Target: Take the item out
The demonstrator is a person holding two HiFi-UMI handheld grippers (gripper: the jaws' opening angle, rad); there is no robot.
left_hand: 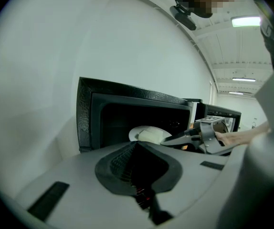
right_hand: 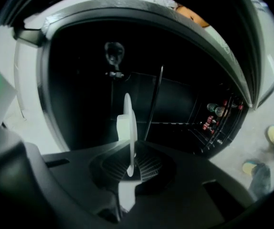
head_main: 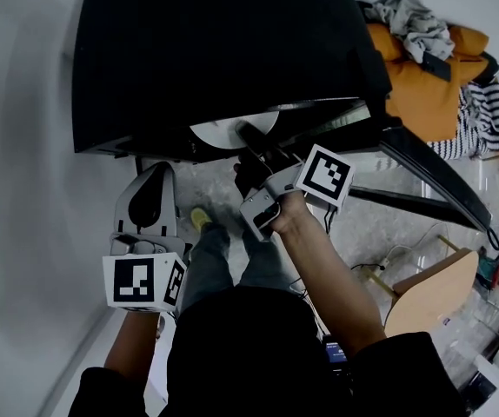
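While the left tool (left_hand: 136,163) stays outside the oven (head_main: 215,50), its ribbed black pads clenched on nothing, the right tool (right_hand: 130,168) grips the thin rim of a round, smooth white plate (right_hand: 129,123). That plate sits just inside the dark cavity's mouth. The oven's casing is pebbled black, and its door (head_main: 423,163) is open.

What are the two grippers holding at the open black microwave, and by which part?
The right gripper is shut on the round white plate, clamping its near rim; the left gripper holds nothing.
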